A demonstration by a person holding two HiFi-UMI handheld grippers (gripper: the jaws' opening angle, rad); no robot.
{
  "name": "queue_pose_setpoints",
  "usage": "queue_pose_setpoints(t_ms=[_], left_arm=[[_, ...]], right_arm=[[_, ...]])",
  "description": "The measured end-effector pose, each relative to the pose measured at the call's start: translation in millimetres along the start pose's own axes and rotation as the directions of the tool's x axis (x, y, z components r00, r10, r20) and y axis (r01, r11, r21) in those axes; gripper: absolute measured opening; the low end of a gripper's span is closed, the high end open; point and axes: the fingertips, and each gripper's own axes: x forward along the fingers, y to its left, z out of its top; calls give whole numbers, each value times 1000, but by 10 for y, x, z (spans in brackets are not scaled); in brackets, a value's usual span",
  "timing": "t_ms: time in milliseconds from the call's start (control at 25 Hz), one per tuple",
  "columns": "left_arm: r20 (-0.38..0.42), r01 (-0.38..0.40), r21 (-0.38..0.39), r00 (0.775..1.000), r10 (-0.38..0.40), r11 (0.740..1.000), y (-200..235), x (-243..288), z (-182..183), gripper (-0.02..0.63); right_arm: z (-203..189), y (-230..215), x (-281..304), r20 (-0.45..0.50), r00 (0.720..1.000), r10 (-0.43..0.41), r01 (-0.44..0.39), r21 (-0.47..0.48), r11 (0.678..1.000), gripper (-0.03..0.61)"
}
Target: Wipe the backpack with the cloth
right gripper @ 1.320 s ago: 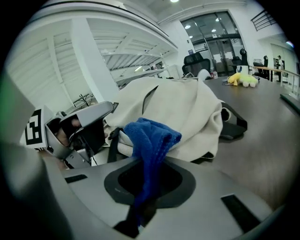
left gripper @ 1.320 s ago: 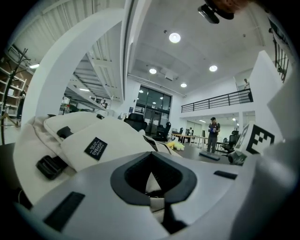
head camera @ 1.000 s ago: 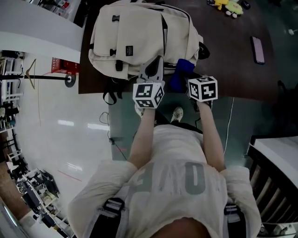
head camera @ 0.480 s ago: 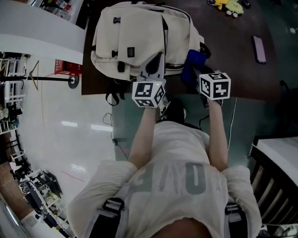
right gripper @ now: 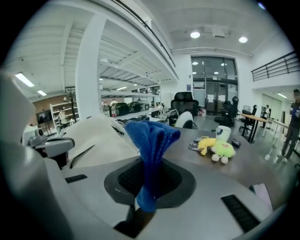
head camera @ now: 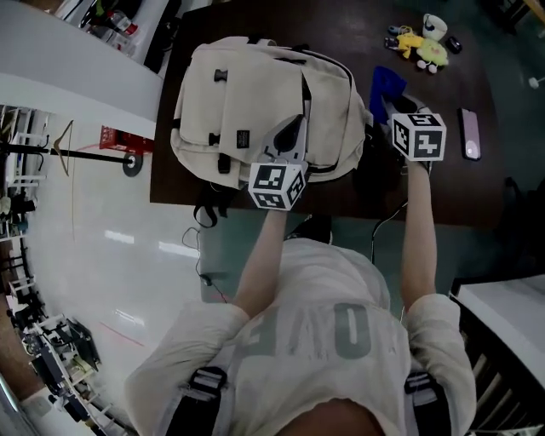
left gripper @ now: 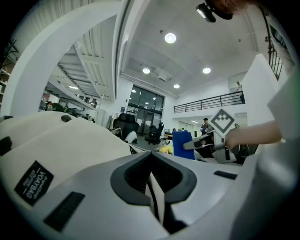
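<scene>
A cream backpack (head camera: 255,111) lies flat on the dark table (head camera: 443,183). My left gripper (head camera: 289,136) rests over its near right part by a black zip, jaws shut with nothing showing between them. In the left gripper view the backpack (left gripper: 61,140) bulges to the left of the left gripper (left gripper: 154,187). My right gripper (head camera: 390,104) hovers over the table just right of the bag, shut on a blue cloth (head camera: 385,85). The cloth (right gripper: 151,140) stands up bunched out of the right gripper (right gripper: 147,187), with the backpack (right gripper: 101,136) to its left.
A yellow-green plush toy (head camera: 423,53), a white cup (head camera: 436,25) and a phone (head camera: 471,134) lie on the table's far right. Toy (right gripper: 215,149) and cup (right gripper: 223,133) sit ahead of the right gripper. The table's near edge runs just below both marker cubes.
My right gripper has carried the blue cloth rightward and farther over the table, away from the backpack's near corner. The left gripper stays on the backpack.
</scene>
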Motion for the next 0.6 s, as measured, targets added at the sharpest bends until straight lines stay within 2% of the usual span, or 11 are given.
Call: queue_pose_setpoints(t_ms=[160,320,440,600], left_arm=[[-27,5,-19,1000,-6,1000,96,98,-62,5],[-38,18,-41,999,-20,999,174,161,-127,5],[-38,20,-29,999,-21,999,194,186,-128,5],[-35,24,-28,999,-25,999,202,184,-133,5]], right_arm=[[-71,-87,660,-131,990,53,-72,-140,988,41],[-233,30,1085,-234,964,127,-184,-241,953,41],[-306,174,1217,-260,949,177,-247,-267,931,41],[-353,242,1179,-241,943,232,-293,-260,920,41]])
